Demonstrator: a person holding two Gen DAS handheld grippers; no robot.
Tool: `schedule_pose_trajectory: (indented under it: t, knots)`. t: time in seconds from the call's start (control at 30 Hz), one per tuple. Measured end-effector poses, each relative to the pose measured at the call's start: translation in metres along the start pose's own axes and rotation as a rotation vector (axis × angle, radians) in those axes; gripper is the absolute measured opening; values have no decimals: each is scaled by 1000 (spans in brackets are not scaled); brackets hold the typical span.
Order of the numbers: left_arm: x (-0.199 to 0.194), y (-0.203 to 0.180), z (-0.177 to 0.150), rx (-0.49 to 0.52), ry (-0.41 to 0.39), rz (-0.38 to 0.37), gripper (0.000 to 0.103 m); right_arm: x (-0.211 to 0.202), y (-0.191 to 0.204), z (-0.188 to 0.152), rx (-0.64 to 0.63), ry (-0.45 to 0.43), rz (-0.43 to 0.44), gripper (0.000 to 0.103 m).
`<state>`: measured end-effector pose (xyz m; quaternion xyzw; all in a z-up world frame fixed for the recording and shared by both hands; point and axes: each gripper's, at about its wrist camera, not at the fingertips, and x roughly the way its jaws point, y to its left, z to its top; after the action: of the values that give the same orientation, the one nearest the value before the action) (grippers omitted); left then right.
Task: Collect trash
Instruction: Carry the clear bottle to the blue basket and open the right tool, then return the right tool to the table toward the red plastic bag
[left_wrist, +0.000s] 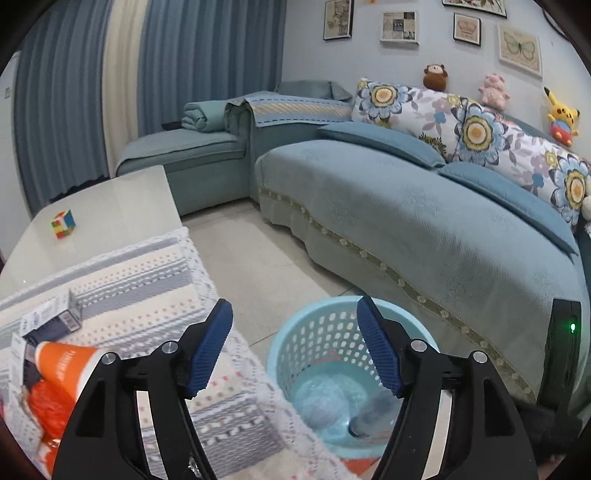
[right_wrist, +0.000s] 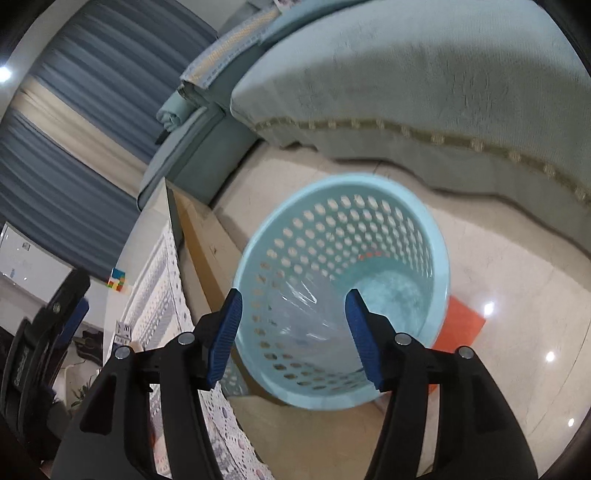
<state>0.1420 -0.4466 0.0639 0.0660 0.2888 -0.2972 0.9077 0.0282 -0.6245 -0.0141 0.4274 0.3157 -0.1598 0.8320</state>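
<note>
A light blue perforated trash basket (left_wrist: 325, 332) stands on the floor between the table and the sofa; a clear plastic bottle (left_wrist: 369, 417) lies in its bottom. In the right wrist view the basket (right_wrist: 436, 266) is straight below, with the clear bottle (right_wrist: 306, 314) inside. My right gripper (right_wrist: 293, 330) is open and empty above the basket's mouth. My left gripper (left_wrist: 295, 347) is open and empty over the table's edge beside the basket. An orange tube (left_wrist: 66, 365), orange wrapper (left_wrist: 44, 410) and small carton (left_wrist: 51, 317) lie on the table at left.
The table (left_wrist: 110, 206) carries a patterned cloth (left_wrist: 155, 295) and a puzzle cube (left_wrist: 63, 223). A teal sofa (left_wrist: 406, 229) runs along the right. An orange sheet (right_wrist: 461, 325) lies on the floor under the basket. A black box (left_wrist: 561, 354) stands by the sofa.
</note>
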Motion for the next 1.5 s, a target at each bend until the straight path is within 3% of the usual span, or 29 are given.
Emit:
schedule_pose_trajectory:
  t: [0.2, 0.3, 0.47, 0.53, 0.63, 0.7, 0.83, 0.97, 1.2, 1.3, 1.43, 1.5]
  knots:
    - [-34, 31, 1, -36, -29, 8, 68, -11, 18, 1, -30, -56, 53, 55]
    - [-53, 50, -3, -46, -39, 20, 75, -13, 32, -1, -67, -65, 76, 55]
    - [-100, 94, -17, -67, -60, 95, 82, -19, 62, -8, -167, -88, 103, 56]
    - [-125, 119, -30, -104, -78, 138, 92, -26, 78, -13, -214, -106, 106, 58]
    - [-163, 154, -51, -171, -88, 183, 95, -38, 101, -22, -262, -123, 168, 64]
    - [-183, 175, -61, -188, -78, 215, 95, -48, 120, -33, -318, -146, 202, 69]
    - [-234, 215, -79, -220, -83, 308, 95, -61, 153, -61, -428, -149, 271, 97]
    - [-287, 254, -103, -286, -81, 358, 96, -66, 187, -97, -559, -46, 365, 97]
    - [-341, 297, -149, -337, -55, 394, 96, -81, 244, -180, -894, -52, 398, 97]
    - [-350, 300, -166, -316, -27, 399, 96, -81, 259, -204, -961, -62, 398, 97]
    - [-356, 293, -191, -221, -15, 482, 95, -70, 275, -227, -1012, -96, 370, 97]
    - [-353, 289, -202, -174, 19, 464, 95, -65, 280, -236, -1043, -128, 330, 97]
